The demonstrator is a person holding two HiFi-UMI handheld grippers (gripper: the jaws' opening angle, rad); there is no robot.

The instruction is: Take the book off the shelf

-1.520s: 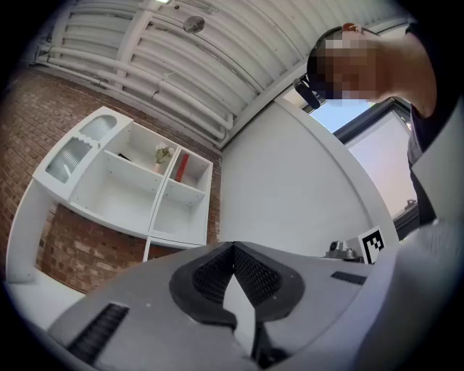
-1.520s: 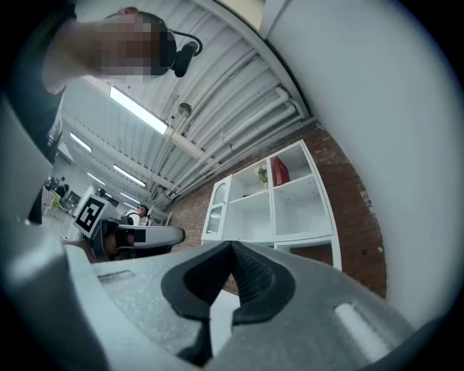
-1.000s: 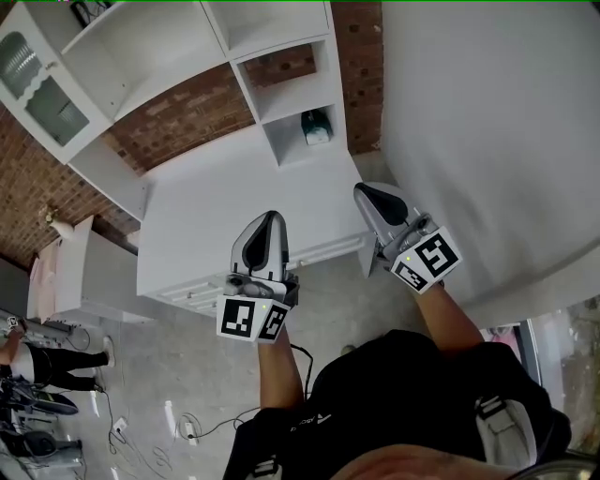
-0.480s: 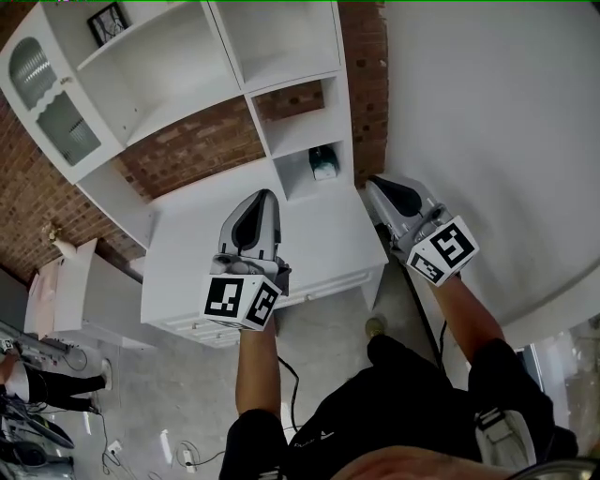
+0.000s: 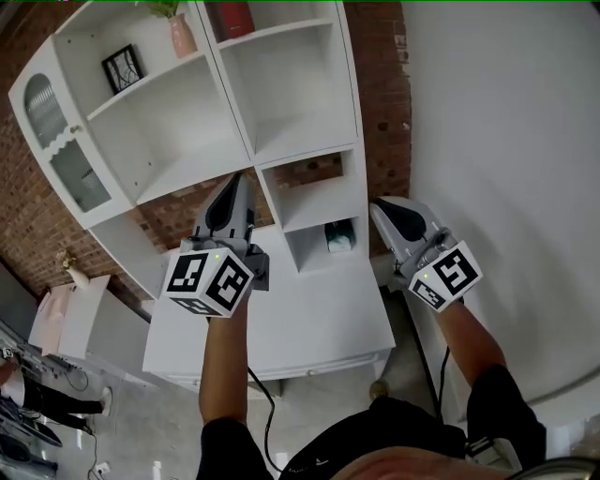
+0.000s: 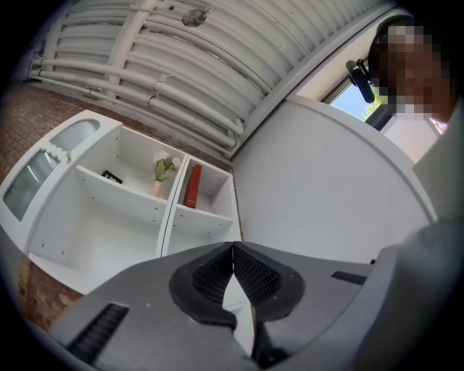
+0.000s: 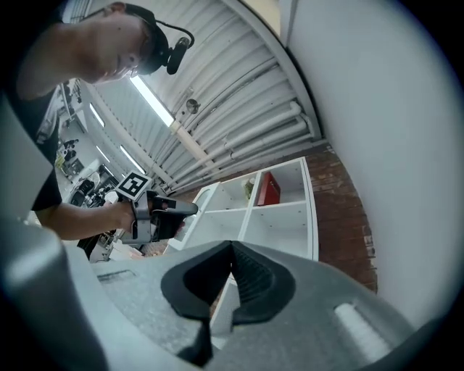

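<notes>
A red book [image 5: 234, 17] stands upright in the top right compartment of the white shelf unit [image 5: 281, 141]; it also shows in the left gripper view [image 6: 193, 186] and the right gripper view [image 7: 270, 190]. My left gripper [image 5: 235, 180] is raised in front of the middle shelves, well below the book, shut with nothing in it [image 6: 233, 248]. My right gripper [image 5: 381, 206] hangs lower, at the unit's right side by the brick wall, also shut and empty [image 7: 231, 246]. The left gripper [image 7: 156, 214] shows from the side in the right gripper view.
A pink vase with a plant [image 5: 180, 33] and a small black picture frame [image 5: 124, 67] stand on the shelf left of the book. A teal-and-white item [image 5: 339, 239] sits in a low cubby. A white counter [image 5: 309, 328] juts out below; a glass-door cabinet [image 5: 66, 141] is at left.
The view has swung upward, bringing the upper shelves and the red book into sight. My left gripper has risen from over the counter to the middle shelves. The right gripper has kept its place.
</notes>
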